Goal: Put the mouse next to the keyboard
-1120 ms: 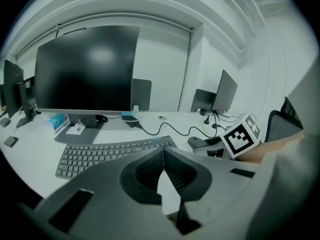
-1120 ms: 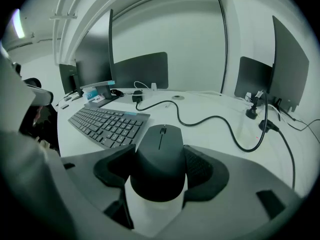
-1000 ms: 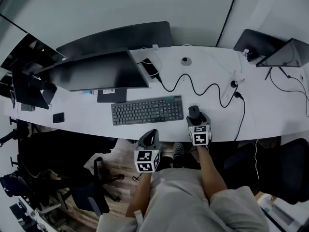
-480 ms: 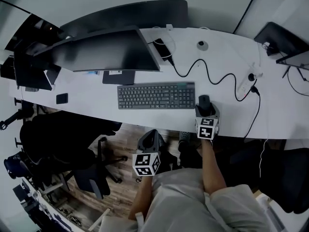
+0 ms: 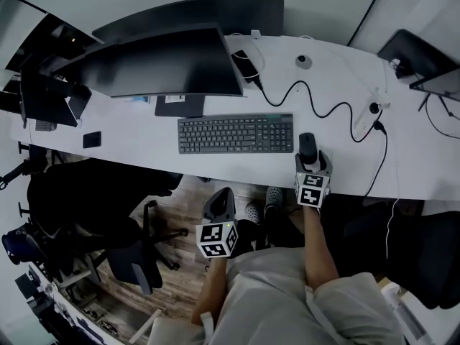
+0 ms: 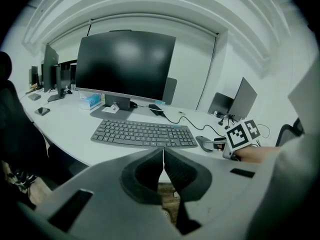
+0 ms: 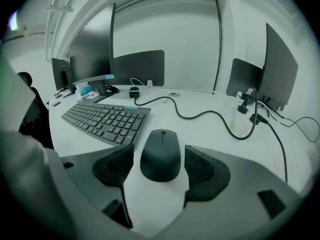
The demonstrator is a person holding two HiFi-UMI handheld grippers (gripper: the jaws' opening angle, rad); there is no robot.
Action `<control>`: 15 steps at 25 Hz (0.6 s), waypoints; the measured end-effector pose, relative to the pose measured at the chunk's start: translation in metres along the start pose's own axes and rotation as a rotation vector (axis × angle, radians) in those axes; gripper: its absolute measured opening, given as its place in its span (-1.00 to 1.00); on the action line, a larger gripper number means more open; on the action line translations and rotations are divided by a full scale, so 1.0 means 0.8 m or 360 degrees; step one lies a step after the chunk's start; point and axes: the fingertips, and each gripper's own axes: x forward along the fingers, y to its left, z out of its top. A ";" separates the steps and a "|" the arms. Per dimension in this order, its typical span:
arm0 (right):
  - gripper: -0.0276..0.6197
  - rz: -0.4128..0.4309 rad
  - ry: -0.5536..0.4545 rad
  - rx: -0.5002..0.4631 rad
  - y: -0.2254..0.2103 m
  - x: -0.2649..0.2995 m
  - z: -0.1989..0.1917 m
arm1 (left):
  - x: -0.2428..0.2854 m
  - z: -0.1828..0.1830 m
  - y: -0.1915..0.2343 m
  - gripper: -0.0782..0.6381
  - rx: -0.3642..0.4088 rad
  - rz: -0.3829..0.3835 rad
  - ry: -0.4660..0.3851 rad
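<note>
Mouse [image 7: 161, 151] sits beside keyboard [image 7: 107, 120], right tool [image 7: 159, 159] just opened around it, left tool [image 6: 163, 156] closed.

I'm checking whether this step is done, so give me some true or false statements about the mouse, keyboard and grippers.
The mouse lies just right of the keyboard. True.
The right gripper clamps the mouse. False: its jaws have just been opening and stand clear of the mouse between them.
The left gripper is shut and empty. True.
The left gripper is over the keyboard. False: it is off the desk's near edge.
</note>
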 end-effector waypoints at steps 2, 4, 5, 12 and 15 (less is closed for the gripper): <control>0.08 0.0006 -0.0025 -0.0009 0.007 -0.019 0.002 | -0.008 0.002 0.002 -0.72 -0.0001 -0.0012 -0.0020; 0.07 0.0019 -0.0035 -0.0019 0.017 -0.040 0.001 | -0.018 0.006 0.003 -0.72 -0.0006 -0.0025 -0.0050; 0.07 0.0023 -0.0032 -0.0032 0.023 -0.049 -0.001 | -0.023 0.008 0.004 -0.72 -0.0012 -0.0029 -0.0068; 0.02 0.0131 -0.0054 -0.0107 0.076 -0.112 -0.010 | -0.055 0.003 0.004 -0.72 -0.0005 -0.0071 -0.0148; 0.02 0.0206 -0.0099 -0.0108 0.101 -0.141 -0.010 | -0.066 -0.018 0.004 -0.71 -0.0008 -0.0084 -0.0134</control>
